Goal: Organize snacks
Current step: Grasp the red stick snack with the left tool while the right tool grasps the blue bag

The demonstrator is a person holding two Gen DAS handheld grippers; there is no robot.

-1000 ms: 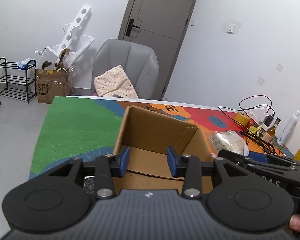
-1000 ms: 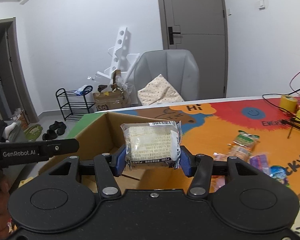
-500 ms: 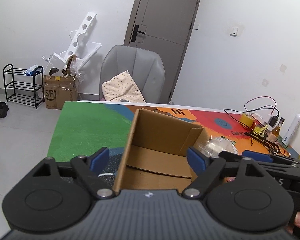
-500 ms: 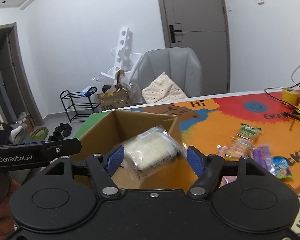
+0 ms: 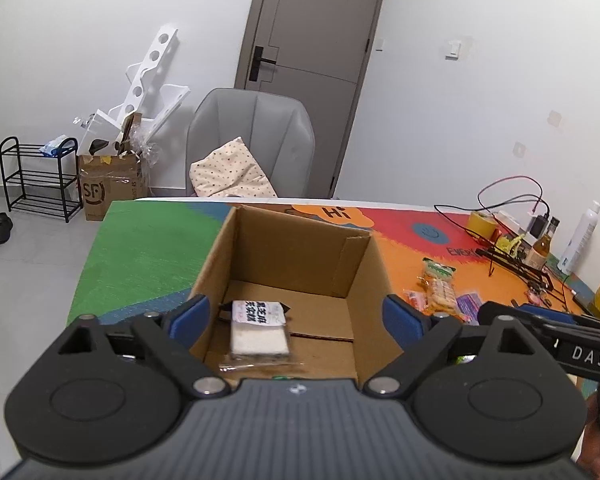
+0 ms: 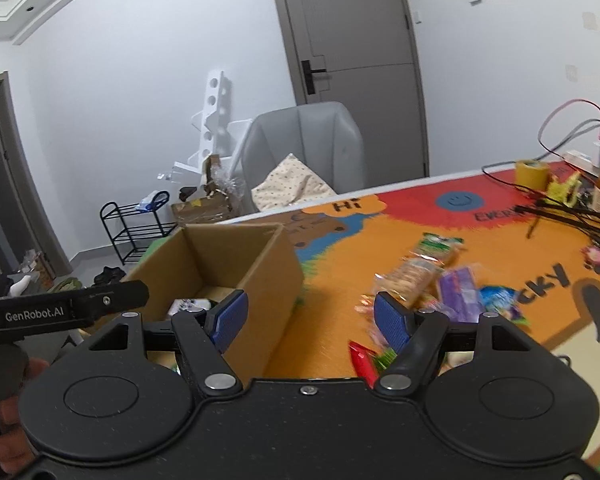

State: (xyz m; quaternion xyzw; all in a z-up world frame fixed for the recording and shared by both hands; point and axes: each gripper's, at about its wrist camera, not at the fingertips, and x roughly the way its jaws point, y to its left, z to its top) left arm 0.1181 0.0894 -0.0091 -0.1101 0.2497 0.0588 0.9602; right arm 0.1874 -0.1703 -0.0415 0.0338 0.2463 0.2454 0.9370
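An open cardboard box (image 5: 300, 248) stands on the colourful table mat; it also shows in the right wrist view (image 6: 236, 256). A clear-wrapped white snack pack (image 5: 259, 330) lies on the box floor. My left gripper (image 5: 296, 320) is open wide and empty, its jaws straddling the near side of the box. My right gripper (image 6: 310, 320) is open and empty, to the right of the box. Several loose snack packs (image 6: 440, 280) lie on the orange part of the mat, also seen in the left wrist view (image 5: 440, 292).
A yellow tape roll (image 6: 532, 174), tangled cables (image 6: 568, 208) and bottles (image 5: 540, 244) crowd the table's far right. A grey chair (image 5: 252, 140) with a cushion stands behind the table. A red packet (image 6: 362, 360) lies near my right gripper.
My right gripper opened and let go of the white snack pack, which dropped into the box, then swung right toward the loose snacks. My left gripper opened wide.
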